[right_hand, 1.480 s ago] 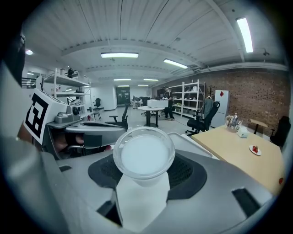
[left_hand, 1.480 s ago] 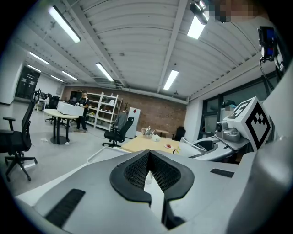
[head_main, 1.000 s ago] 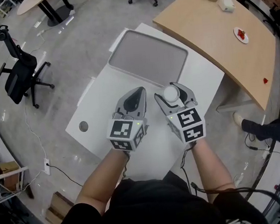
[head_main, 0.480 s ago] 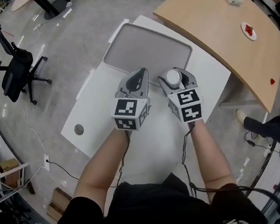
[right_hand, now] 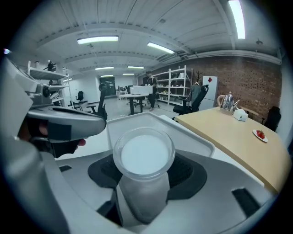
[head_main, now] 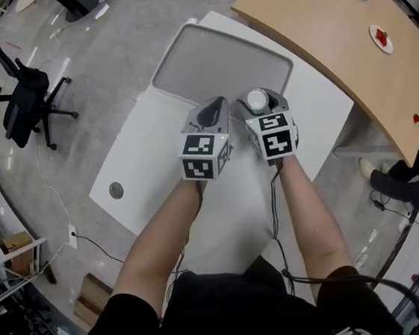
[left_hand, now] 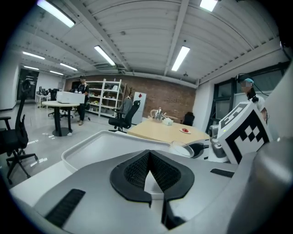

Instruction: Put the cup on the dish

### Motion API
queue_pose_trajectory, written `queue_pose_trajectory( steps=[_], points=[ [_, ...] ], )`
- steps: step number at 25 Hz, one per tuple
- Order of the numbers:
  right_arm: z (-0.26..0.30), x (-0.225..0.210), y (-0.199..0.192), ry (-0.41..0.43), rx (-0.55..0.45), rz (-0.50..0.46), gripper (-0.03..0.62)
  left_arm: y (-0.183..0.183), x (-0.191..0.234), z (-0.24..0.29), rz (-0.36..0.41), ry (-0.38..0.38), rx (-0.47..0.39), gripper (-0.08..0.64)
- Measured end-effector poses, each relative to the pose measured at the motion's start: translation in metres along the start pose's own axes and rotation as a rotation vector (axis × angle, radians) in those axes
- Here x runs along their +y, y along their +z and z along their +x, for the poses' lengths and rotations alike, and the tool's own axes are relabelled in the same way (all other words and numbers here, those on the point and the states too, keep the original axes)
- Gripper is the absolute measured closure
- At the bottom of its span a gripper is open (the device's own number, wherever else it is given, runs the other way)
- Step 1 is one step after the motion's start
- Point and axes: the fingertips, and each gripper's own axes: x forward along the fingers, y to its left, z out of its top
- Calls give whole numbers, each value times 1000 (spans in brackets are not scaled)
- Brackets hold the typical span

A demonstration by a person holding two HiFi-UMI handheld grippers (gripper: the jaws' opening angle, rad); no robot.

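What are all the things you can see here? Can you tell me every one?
cup: one, see-through and frosty, held in the right gripper
tray: one, pale grey, at the far end of the white table
white table: one, white, under both grippers
round cap: one, grey, set in the white table's left corner
wooden table: one, light brown, curved, to the right
plate: one, white with something red on it, on the wooden table
kettle: one, silvery, at the wooden table's far end
office chair: one, black, on the floor at left
left gripper: one, grey, shut, holding nothing
right gripper: one, grey, shut on the cup
arms: two, bare, reaching forward
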Motion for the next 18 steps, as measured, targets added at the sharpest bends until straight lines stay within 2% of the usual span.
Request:
queue_pose_trajectory(
  steps=[7,11,16,18],
  points=[
    [12,1,-34,-8,70,5,337,-3,1,-5,-21,8,6,560],
    [15,0,-38,-15,54,22,336,-10,3,-11,-27,9,14,560],
    [13,7,-38,27,33,6,336,-14,-2,-23,-5,7,20,560],
    [5,5,-32,12,11,3,336,-12,-4,-30,-1,4,16,560]
  ],
)
